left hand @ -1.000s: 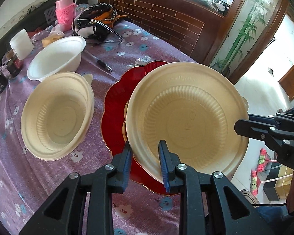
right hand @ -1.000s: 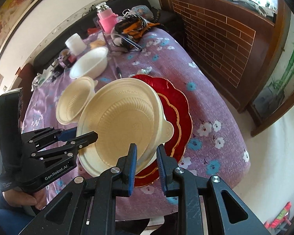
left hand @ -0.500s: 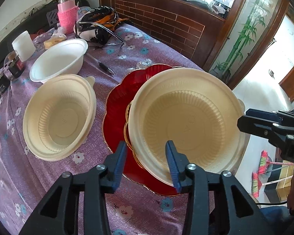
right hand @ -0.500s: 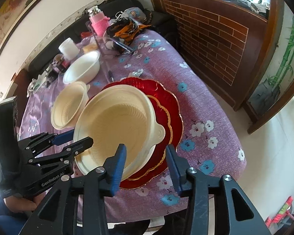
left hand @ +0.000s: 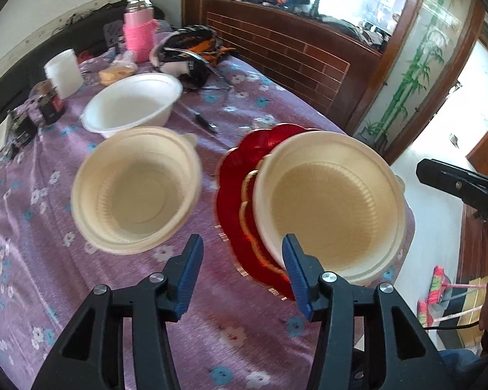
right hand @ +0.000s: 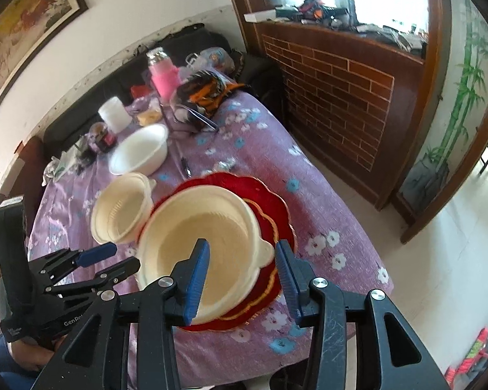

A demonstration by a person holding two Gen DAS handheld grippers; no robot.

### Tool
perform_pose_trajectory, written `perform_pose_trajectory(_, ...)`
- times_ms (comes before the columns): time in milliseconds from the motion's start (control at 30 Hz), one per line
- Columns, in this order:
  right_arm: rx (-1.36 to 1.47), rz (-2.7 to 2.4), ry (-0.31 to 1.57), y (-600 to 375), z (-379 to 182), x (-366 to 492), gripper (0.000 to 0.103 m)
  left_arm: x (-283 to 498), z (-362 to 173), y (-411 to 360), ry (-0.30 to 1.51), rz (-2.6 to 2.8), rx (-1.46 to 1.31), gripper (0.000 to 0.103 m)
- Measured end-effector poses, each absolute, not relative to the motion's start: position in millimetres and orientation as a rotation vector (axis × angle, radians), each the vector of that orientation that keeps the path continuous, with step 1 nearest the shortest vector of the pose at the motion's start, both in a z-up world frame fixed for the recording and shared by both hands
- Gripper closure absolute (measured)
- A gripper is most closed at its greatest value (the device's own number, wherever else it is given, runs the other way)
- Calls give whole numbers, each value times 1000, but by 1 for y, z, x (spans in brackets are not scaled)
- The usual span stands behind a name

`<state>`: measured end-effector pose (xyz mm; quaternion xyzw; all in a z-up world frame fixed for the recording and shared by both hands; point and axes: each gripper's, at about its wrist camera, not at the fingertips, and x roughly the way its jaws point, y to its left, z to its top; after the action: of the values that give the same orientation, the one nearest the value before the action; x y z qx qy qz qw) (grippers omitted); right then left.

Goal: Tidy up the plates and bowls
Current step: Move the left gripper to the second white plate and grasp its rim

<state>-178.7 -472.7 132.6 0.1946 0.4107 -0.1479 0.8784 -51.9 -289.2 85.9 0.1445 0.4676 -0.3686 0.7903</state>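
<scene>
Bowls come next: with both the left gripper (left hand: 240,271) and right gripper (right hand: 242,268) just spread and empty, the cream bowl (right hand: 200,232) sits on the red plates (right hand: 276,211), so lift clear without nudging it.

Left gripper (left hand: 240,273): jaws apart, just been opening, nothing btwn the blue pads, pointing steeply down. Right gripper (right hand: 242,268): jaws apart too, opened a moment ago, nothing pressed btwn the pads, also angled down. In right wrist view the left gripper sits at lower left, w/ a hand (right hand: 32,356) gripping its handle.
</scene>
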Motion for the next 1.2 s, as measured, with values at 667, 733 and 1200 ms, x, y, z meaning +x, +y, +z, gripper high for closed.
perform_pose_trajectory(667, 453, -42, 934, -425, 163, -60, 40, 48, 115, -191, 1028, -564, 191, 40)
perform_pose_trajectory(733, 446, -60, 948, -426, 162, -45, 40, 66, 118, -189, 1036, -543, 189, 38)
perform_pose_trajectory(1200, 593, -57, 1087, -468, 116, 88, 40, 213, 86, -238, 1226, -524, 70, 56)
